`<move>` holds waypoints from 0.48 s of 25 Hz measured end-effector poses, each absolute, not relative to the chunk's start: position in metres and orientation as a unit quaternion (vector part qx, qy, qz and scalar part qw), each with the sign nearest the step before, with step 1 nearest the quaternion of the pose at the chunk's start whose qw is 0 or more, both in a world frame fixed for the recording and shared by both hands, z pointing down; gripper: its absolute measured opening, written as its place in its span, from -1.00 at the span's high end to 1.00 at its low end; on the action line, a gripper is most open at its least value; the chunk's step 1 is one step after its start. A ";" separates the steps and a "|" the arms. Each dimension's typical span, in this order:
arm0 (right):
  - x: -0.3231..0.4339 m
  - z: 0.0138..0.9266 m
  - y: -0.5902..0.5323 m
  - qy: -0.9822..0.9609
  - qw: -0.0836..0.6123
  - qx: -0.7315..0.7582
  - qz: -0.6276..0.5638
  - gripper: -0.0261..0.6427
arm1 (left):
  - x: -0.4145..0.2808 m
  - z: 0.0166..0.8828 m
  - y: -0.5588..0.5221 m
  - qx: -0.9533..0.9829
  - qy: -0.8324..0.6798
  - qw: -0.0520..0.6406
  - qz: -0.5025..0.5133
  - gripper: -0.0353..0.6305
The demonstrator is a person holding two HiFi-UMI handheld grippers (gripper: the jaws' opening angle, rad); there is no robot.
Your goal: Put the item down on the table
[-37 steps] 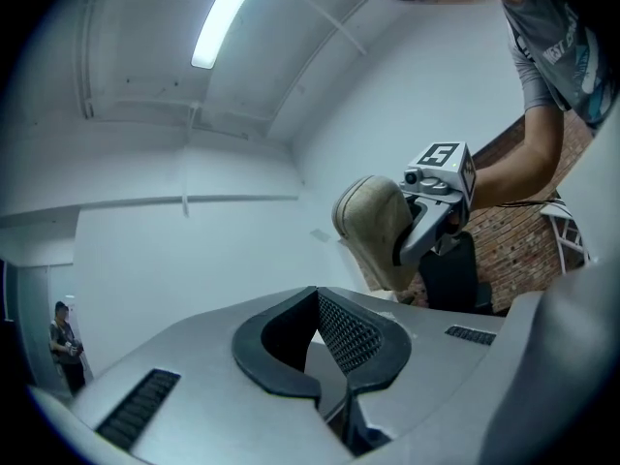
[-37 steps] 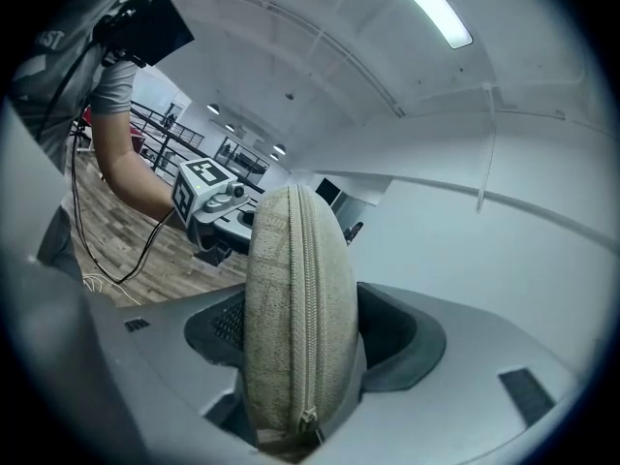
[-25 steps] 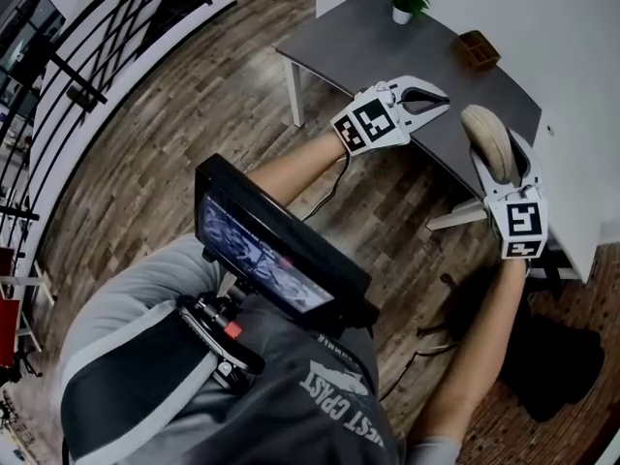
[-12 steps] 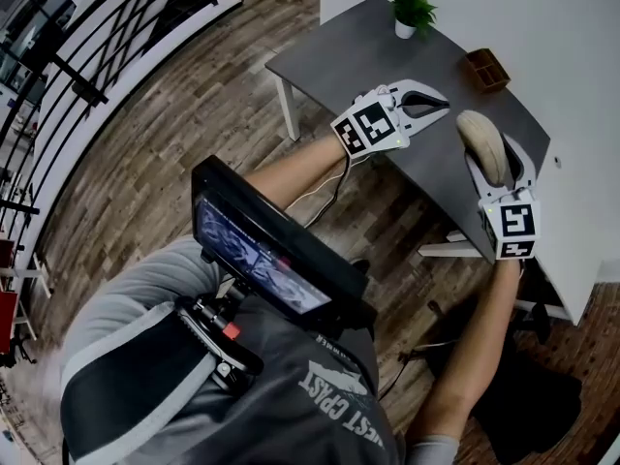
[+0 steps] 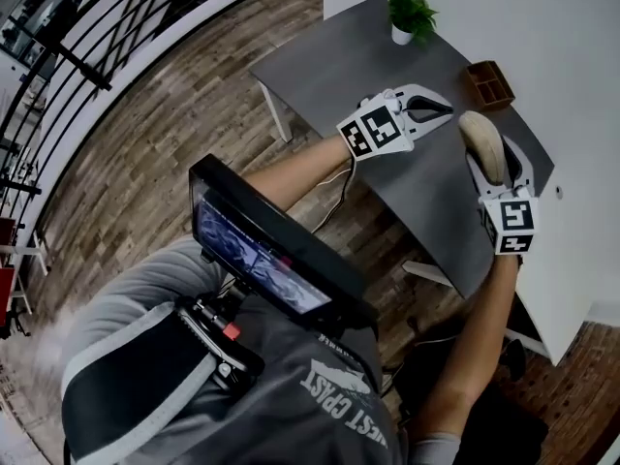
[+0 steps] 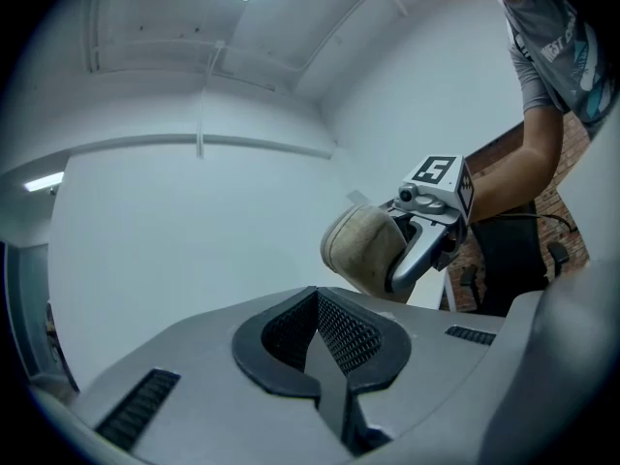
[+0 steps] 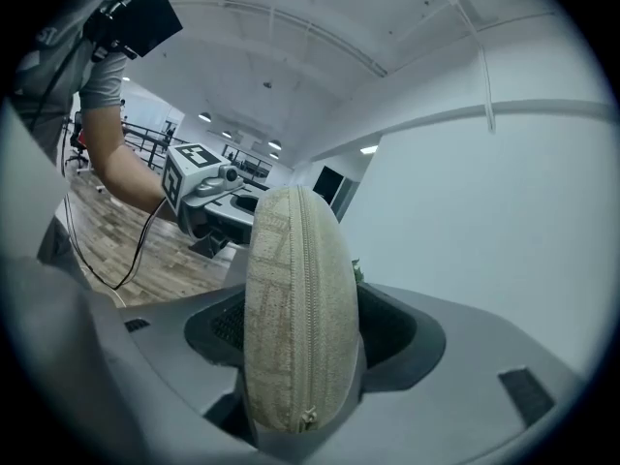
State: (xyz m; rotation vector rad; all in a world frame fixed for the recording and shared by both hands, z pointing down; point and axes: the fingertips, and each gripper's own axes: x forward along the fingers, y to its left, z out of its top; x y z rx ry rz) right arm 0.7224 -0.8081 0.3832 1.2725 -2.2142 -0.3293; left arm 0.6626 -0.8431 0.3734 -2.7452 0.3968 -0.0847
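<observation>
A beige oval zippered case (image 7: pixel 298 318) stands on edge between my right gripper's (image 5: pixel 496 158) jaws, which are shut on it. In the head view the case (image 5: pixel 481 143) is held above the right part of the dark grey table (image 5: pixel 368 61). From the left gripper view the case (image 6: pixel 360 250) shows ahead to the right, with the right gripper (image 6: pixel 426 235) behind it. My left gripper (image 5: pixel 431 107) hovers over the table's middle, jaws shut with nothing between them, as its own view of the jaws (image 6: pixel 325 361) shows.
A small potted plant (image 5: pixel 407 13) stands at the table's far edge and a brown wooden box (image 5: pixel 487 83) at its far right. A white wall or panel (image 5: pixel 572 163) borders the table on the right. A black railing (image 5: pixel 87 56) runs along the wooden floor at left.
The view has shifted closer to the table. Both grippers now hang further over the tabletop, the right one still holding the case.
</observation>
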 end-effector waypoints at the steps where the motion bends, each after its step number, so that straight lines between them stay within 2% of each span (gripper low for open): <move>1: 0.727 0.389 -0.816 -0.828 0.278 0.473 -0.116 0.17 | 0.669 0.378 -0.851 -0.973 0.141 0.178 -0.035 0.89; 12: 0.819 0.489 -0.912 -0.812 0.315 0.491 -0.033 0.17 | 0.751 0.456 -0.955 -0.981 0.115 0.137 -0.072 0.89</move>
